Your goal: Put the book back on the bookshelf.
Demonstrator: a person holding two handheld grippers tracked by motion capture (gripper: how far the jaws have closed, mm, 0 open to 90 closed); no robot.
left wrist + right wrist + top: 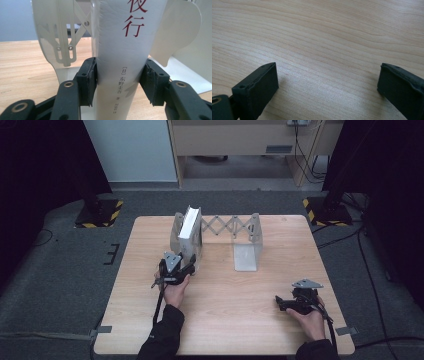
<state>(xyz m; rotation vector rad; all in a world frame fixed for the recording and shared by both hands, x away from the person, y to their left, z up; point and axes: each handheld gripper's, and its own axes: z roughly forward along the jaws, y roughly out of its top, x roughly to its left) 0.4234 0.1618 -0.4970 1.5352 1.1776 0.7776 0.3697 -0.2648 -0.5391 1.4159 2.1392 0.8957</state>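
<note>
A white book (189,227) stands upright at the left end of a white metal extendable book rack (231,226) on the wooden table (225,320). My left gripper (189,265) reaches to the near edge of the book. In the left gripper view its two black pads lie against both sides of the book's spine (120,50), which bears red and dark printed characters, so my left gripper (118,80) is shut on the book. My right gripper (280,302) rests low over the table at the front right. It (327,85) is open with bare wood between its jaws.
The rack's right end plate (247,251) stands apart from the book with a scissor lattice between. Black stands with yellow-striped bases (100,212) sit on the floor beyond both far corners of the table. Cables (365,270) lie on the floor to the right.
</note>
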